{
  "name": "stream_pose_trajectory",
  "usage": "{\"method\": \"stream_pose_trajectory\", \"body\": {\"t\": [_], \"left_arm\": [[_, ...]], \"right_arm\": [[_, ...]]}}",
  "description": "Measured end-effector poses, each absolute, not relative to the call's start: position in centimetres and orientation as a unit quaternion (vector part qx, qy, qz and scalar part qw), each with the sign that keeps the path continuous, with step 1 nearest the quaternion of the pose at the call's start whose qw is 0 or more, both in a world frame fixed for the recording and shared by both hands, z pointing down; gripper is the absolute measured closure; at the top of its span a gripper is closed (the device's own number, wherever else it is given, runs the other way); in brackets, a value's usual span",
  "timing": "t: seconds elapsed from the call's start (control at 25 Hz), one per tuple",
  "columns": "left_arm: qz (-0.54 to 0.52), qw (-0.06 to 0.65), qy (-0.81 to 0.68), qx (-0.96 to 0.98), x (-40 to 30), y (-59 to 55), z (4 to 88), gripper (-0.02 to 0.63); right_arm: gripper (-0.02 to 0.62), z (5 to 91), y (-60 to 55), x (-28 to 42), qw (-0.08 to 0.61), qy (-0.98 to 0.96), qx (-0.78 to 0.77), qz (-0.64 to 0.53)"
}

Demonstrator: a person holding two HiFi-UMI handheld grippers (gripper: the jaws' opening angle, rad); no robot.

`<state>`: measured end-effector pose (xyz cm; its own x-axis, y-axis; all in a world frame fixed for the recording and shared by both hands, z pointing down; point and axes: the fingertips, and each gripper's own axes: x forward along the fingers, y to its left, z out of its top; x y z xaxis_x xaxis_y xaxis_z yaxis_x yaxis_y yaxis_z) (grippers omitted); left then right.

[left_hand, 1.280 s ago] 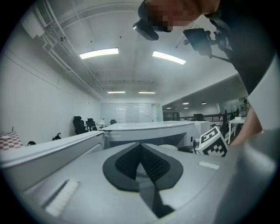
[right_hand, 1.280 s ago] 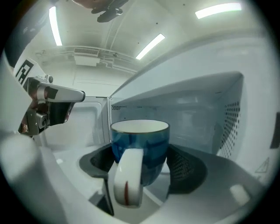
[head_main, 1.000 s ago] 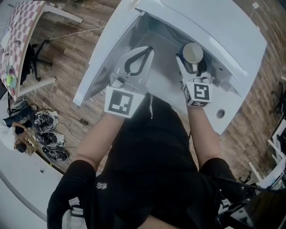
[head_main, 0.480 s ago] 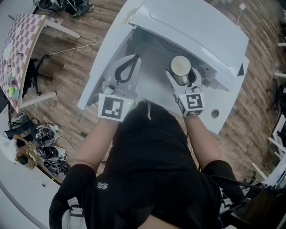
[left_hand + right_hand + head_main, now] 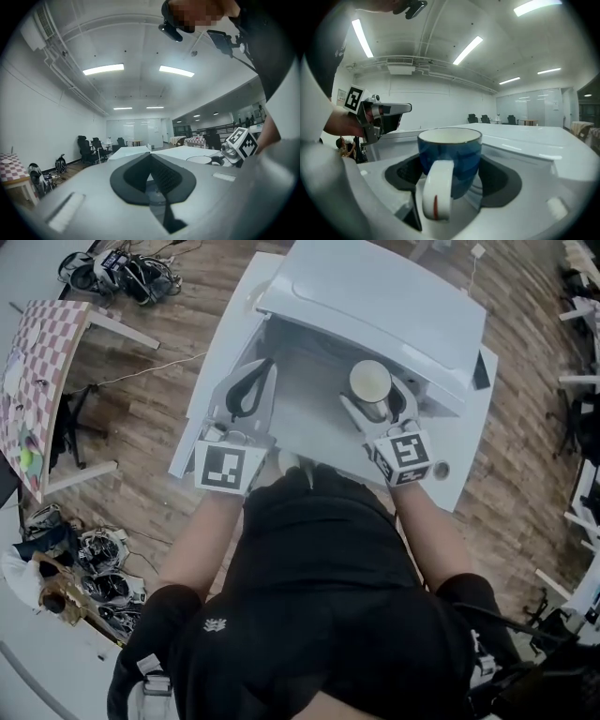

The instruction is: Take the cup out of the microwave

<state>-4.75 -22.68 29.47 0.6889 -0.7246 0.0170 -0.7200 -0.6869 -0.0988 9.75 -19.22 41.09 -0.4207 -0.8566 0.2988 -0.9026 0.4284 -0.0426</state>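
A blue cup (image 5: 451, 157) with a white inside and a white handle stands upright between the jaws of my right gripper (image 5: 452, 176), which is shut on it. In the head view the cup (image 5: 370, 382) is just in front of the white microwave (image 5: 375, 296), with the right gripper (image 5: 378, 401) around it. The microwave's door (image 5: 220, 352) hangs open on the left. My left gripper (image 5: 264, 366) is beside the cup at the left, shut, with nothing in it. Its fingertips (image 5: 151, 154) touch each other in the left gripper view.
The microwave stands on a white table (image 5: 459, 479) with a round hole (image 5: 441, 470) near its right front. The floor around it is wood. A chequered table (image 5: 42, 343) and a heap of cables and gear (image 5: 84, 559) lie to the left.
My right gripper has drawn the cup back out from under the microwave's top towards the person. The left gripper came back alongside it, still shut.
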Motion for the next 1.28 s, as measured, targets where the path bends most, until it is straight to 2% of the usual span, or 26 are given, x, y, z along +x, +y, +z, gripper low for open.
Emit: {"method": "stream_pose_trajectory", "body": {"t": [1.28], "left_arm": [[-0.008, 0.087, 0.415, -0.906, -8.5, -28.0, 18.2, 0.603]], "right_arm": [[0.219, 27.1, -22.3, 13.2, 0.1, -0.838, 0.531, 0.075]]}}
